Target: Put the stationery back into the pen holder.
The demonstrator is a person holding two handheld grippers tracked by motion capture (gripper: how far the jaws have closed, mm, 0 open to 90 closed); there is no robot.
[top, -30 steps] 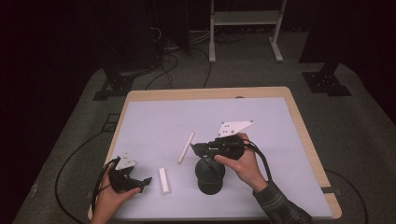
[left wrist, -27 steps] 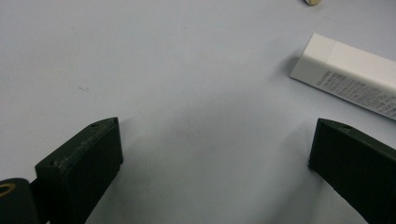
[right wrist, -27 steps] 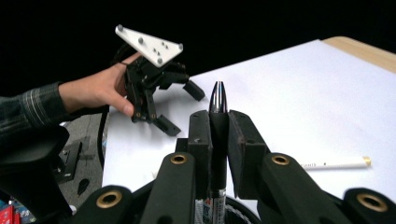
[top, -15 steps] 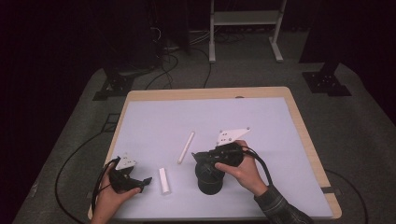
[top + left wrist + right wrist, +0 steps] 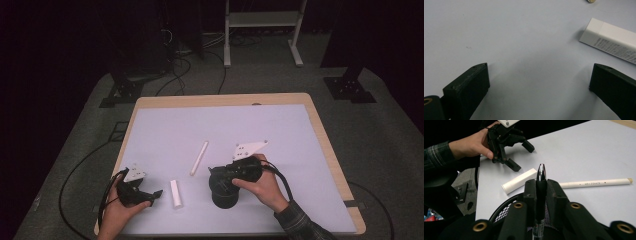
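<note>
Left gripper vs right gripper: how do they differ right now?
The left gripper has its jaws wide open over bare table, with nothing between them; the right gripper is shut on a black pen. The left gripper sits near the white tube, while the right gripper holds its pen above the black mesh cup. Both are black, hand-held, and carry a grey plate.

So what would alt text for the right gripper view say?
The right tongs grip a black pen above a black mesh cup. Beyond lie a white tube and a thin white stick, with the left tongs open.
</note>
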